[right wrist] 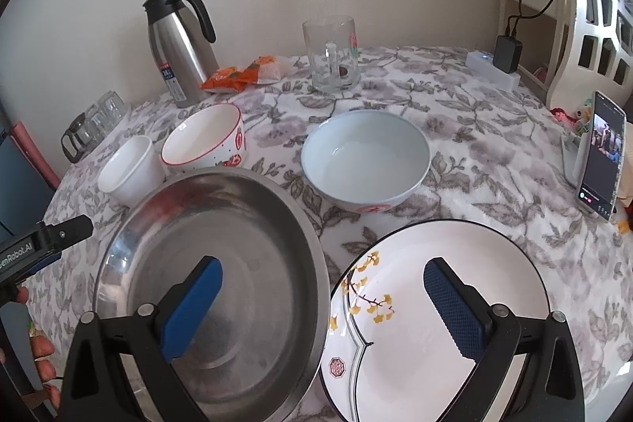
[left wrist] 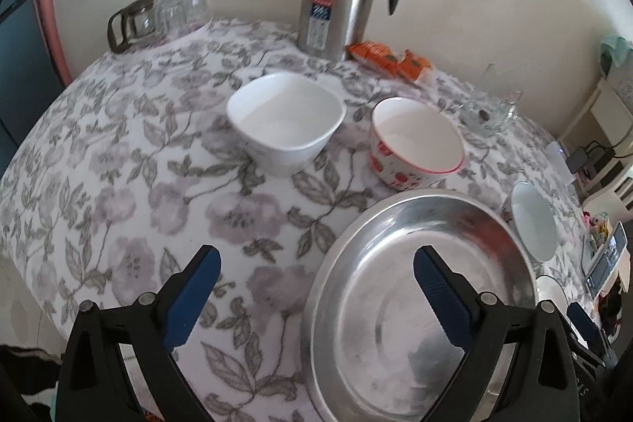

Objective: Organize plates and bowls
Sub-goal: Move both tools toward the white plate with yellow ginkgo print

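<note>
Both grippers angle downward over the table, jaws wide, holding nothing. The left gripper (left wrist: 316,287) straddles the steel plate's (left wrist: 415,303) left rim, the right gripper (right wrist: 322,307) its boundary, probably overlapping, with the white plate (right wrist: 455,303). Bowls (right wrist: 366,161) stand beyond.

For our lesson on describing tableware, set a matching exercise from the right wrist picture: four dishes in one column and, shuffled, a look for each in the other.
Column one:
1. steel dish
2. flat plate
3. round bowl
4. small bowl

Column two:
A. pale blue inside
B. red rim, red prints outside
C. bare shiny metal
D. black rim, yellow leaf sprig

Pairs: 1-C, 2-D, 3-A, 4-B
</note>
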Demonstrator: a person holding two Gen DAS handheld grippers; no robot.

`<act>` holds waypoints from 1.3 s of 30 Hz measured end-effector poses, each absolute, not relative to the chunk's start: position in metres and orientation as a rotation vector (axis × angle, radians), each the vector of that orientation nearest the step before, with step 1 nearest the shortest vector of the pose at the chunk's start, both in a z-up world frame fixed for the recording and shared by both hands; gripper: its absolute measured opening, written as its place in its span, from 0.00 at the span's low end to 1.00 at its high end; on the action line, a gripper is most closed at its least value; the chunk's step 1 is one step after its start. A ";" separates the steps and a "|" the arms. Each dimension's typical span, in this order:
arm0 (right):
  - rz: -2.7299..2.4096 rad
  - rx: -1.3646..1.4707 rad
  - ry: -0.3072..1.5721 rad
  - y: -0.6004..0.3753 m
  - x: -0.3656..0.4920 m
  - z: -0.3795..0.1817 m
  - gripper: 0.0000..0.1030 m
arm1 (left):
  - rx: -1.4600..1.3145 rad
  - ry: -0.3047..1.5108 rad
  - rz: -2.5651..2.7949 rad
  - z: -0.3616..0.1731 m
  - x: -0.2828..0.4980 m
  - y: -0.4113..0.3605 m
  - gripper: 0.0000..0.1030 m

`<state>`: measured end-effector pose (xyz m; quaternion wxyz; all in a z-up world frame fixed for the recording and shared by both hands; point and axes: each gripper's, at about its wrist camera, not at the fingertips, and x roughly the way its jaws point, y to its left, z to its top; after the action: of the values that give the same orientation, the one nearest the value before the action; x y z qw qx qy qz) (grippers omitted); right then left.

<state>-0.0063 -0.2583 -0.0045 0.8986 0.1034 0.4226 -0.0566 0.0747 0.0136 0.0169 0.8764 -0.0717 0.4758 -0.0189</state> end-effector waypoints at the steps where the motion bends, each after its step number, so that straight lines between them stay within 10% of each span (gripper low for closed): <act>1: -0.122 0.212 0.878 -0.258 -0.007 -0.005 1.00 | -0.149 0.990 -0.047 0.018 0.075 0.012 0.95; 33: -0.374 0.406 0.702 -0.386 -0.077 0.027 0.97 | -0.140 1.000 -0.477 0.045 0.004 -0.135 0.94; 39: -0.404 0.423 0.732 -0.400 -0.091 0.015 0.86 | -0.114 1.066 -0.538 0.034 -0.012 -0.168 0.78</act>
<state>-0.0907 -0.3997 0.0151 0.8921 0.2040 0.3529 -0.1949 -0.0118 -0.1684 0.0336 0.8254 -0.0538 0.5017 -0.2532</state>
